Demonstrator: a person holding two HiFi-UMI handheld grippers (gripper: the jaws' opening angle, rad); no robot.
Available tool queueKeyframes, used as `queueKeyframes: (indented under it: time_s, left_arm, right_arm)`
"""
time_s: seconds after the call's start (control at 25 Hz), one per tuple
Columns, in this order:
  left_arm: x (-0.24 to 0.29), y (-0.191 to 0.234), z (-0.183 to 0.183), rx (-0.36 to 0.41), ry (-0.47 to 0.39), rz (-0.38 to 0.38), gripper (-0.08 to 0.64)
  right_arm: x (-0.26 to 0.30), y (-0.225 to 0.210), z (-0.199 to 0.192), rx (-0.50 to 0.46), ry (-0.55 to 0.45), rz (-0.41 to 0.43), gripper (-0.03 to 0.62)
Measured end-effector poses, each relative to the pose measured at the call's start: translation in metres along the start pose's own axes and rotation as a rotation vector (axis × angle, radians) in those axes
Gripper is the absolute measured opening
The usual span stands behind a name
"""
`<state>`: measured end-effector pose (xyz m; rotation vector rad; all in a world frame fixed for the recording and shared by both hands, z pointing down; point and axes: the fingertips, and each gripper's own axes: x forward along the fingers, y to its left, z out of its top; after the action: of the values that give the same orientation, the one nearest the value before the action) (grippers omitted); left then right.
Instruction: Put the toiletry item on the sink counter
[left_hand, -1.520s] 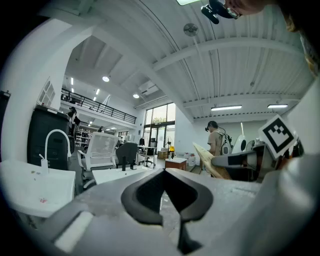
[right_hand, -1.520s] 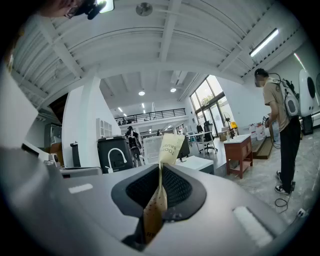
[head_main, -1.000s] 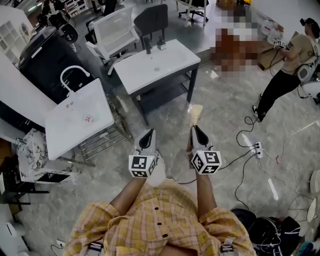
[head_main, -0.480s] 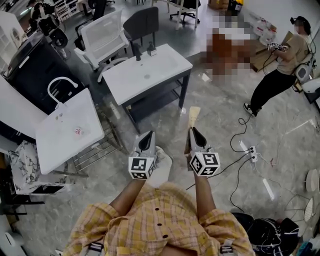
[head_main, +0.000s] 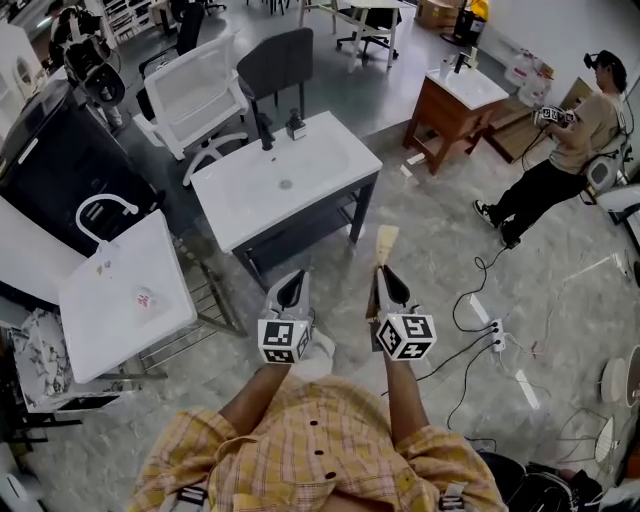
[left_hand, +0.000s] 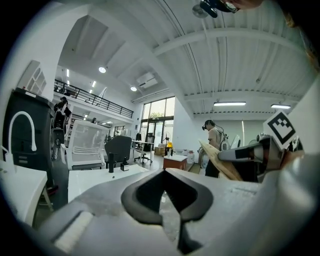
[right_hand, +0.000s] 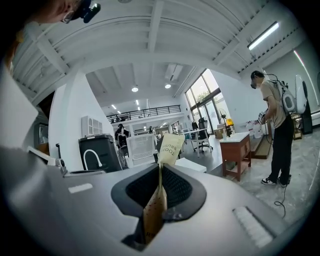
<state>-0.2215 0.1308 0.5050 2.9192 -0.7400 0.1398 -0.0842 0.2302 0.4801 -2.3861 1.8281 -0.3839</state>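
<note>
My right gripper (head_main: 385, 275) is shut on a flat tan toothbrush pack (head_main: 385, 243) that sticks out forward past its tips, above the floor. In the right gripper view the pack (right_hand: 167, 149) stands upright, pinched between the jaws of that gripper (right_hand: 159, 197). My left gripper (head_main: 291, 287) is beside it, shut and empty; the left gripper view shows its jaws (left_hand: 167, 200) meeting with nothing in them. The white sink counter (head_main: 250, 195) with a black faucet (head_main: 265, 131) stands just ahead, slightly left of both grippers.
A second white sink (head_main: 100, 315) with a white faucet stands at the left, beside a black bin (head_main: 55, 160). Chairs (head_main: 200, 90) stand behind the counter. A wooden vanity (head_main: 455, 100) and a person (head_main: 560, 150) are at the right. Cables and a power strip (head_main: 494, 340) lie on the floor.
The sink counter and other furniture have slid down and left in the head view, so it is now closer to the grippers. Both grippers keep their pose, and the pack stays gripped.
</note>
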Motion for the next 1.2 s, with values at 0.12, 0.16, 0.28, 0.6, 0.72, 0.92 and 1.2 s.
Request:
queueKeyframes:
  time_s: [0.12,0.16,0.28,0.6,0.72,0.92,1.2]
  left_arm:
    - [0.037,0.019,0.012,-0.012,-0.006,0.015,0.000]
    - [0.049,0.025,0.015,-0.017,-0.008,0.016,0.000]
    - [0.084,0.039,0.022,-0.028,-0.006,0.022,0.000]
    - [0.170,0.074,0.027,-0.034,0.018,0.020,0.000]
    - [0.196,0.083,0.023,-0.034,0.028,0.014,0.000]
    - [0.215,0.094,0.023,-0.023,0.036,-0.005,0.000]
    - [0.232,0.105,0.015,-0.031,0.040,0.008,0.000]
  right_arm:
    - [0.037,-0.012,0.011,-0.002,0.012,0.008,0.028]
    - [0.050,-0.017,0.016,-0.004,0.014,0.010,0.028]
    - [0.088,-0.030,0.029,-0.005,0.022,0.018,0.028]
    - [0.176,-0.064,0.051,-0.016,0.037,0.020,0.028]
    - [0.200,-0.079,0.046,-0.005,0.047,0.010,0.028]
    - [0.231,-0.088,0.039,0.012,0.065,-0.003,0.028]
    - [0.254,-0.087,0.033,0.003,0.086,0.001,0.028]
